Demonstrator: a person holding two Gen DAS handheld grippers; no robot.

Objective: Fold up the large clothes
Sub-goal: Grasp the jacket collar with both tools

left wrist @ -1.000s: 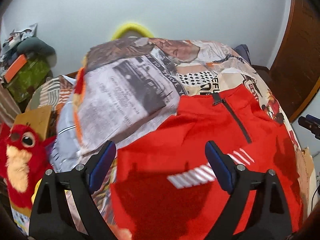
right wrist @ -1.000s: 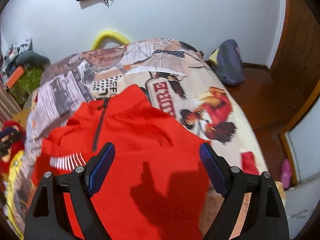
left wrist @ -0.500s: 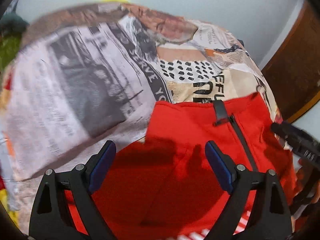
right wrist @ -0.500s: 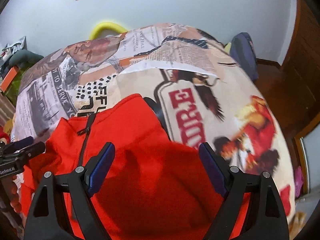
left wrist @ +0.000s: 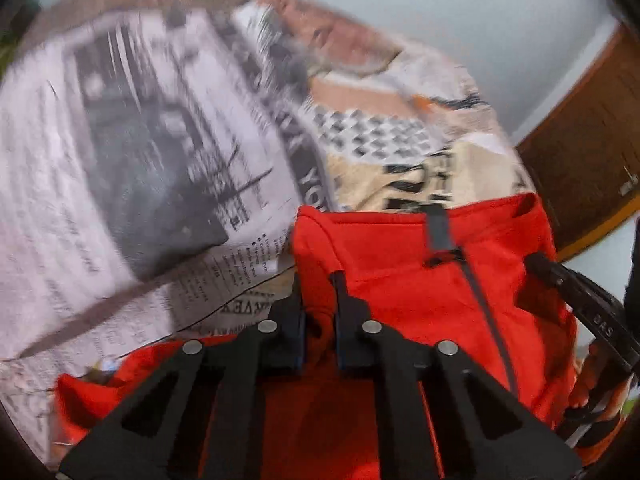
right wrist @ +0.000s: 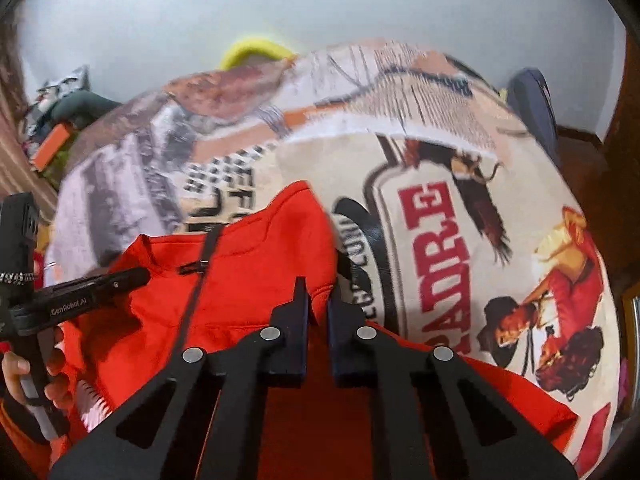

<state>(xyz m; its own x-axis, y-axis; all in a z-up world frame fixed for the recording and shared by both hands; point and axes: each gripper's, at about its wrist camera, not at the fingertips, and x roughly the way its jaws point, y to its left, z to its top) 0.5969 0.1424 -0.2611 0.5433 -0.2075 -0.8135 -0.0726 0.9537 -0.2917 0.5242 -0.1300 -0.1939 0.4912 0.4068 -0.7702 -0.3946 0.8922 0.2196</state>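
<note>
Red jacket (left wrist: 400,280) lies spread on the bed (left wrist: 160,140), no fold made yet; everything is left. My left tool (left wrist: 318,280) and right tool (right wrist: 318,292) have just been closing and now pinch its shoulders at 12 o'clock. Only the right view shows the yellow ring (right wrist: 252,46) at 11.

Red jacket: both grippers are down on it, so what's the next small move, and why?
Probably lift both shoulders together. The left gripper and right gripper have just closed, each pinching the red jacket beside its collar, while it lies on the printed bedspread.
</note>
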